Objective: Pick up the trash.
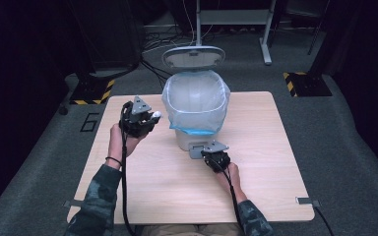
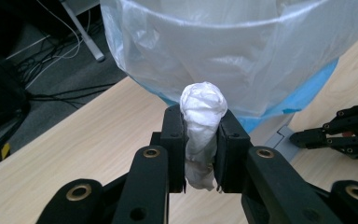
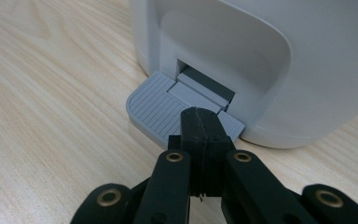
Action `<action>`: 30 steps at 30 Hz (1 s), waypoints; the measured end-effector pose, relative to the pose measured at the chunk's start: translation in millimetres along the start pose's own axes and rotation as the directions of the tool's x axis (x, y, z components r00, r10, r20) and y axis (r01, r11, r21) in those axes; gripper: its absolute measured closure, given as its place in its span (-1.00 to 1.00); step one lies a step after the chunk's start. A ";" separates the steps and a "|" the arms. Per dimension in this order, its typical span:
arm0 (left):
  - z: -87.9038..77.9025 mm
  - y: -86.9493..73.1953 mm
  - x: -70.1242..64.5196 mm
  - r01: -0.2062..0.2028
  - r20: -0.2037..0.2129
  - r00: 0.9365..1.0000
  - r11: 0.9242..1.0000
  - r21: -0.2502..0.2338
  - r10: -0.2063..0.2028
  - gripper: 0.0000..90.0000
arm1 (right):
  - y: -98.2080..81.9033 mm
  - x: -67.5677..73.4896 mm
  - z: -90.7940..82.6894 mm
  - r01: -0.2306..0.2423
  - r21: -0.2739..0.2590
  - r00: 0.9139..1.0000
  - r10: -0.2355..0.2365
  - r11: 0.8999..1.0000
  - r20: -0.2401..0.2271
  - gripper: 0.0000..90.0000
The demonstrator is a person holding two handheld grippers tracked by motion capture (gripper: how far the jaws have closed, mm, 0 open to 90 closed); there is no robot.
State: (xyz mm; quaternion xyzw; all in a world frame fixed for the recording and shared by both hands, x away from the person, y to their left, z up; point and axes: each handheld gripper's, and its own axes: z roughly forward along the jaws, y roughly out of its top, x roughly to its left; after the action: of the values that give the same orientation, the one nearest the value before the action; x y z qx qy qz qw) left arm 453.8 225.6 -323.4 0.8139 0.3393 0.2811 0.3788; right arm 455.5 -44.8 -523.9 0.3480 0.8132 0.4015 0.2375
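Centre of high view: bin [image 1: 195, 109], lid [image 1: 193, 55] up, on table [image 1: 266, 162]. My left gripper [image 2: 201, 140] pinches white wad [image 2: 202, 112] beside bag [image 2: 223, 51]. My right gripper [image 3: 200, 122], jaws pressed together, tips on pedal [image 3: 156, 109].

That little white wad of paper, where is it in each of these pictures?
High view: crumpled tissue left of centre, at the left gripper's tip, beside the bin.
Left gripper view: tissue at centre, clamped between the jaws.
Right gripper view: not in it.
Shared landmark: the white pedal bin.
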 end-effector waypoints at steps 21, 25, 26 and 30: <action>-8.4 26.9 6.2 -0.026 0.001 1.000 1.000 -0.011 0.026 0.70 | 0.2 0.8 0.2 -0.011 -0.005 1.000 0.011 1.000 -0.003 1.00; -10.3 34.2 7.0 -0.031 0.003 1.000 0.999 -0.016 0.031 0.70 | 0.2 0.8 -0.1 -0.013 -0.004 1.000 0.013 1.000 -0.007 1.00; -11.1 36.6 6.9 -0.032 0.003 0.999 0.999 -0.019 0.032 0.70 | 0.2 0.7 -0.1 -0.011 -0.004 1.000 0.011 1.000 -0.008 1.00; -12.3 43.6 6.8 -0.039 0.000 0.999 0.999 -0.027 0.039 0.70 | 0.2 0.7 0.0 -0.011 -0.004 1.000 0.011 1.000 -0.007 1.00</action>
State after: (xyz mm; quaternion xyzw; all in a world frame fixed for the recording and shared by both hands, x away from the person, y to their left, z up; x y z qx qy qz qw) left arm 464.0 215.0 -280.0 0.8154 0.3193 0.2928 0.3841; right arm 455.0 -44.2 -523.8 0.3507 0.8111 0.4058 0.2333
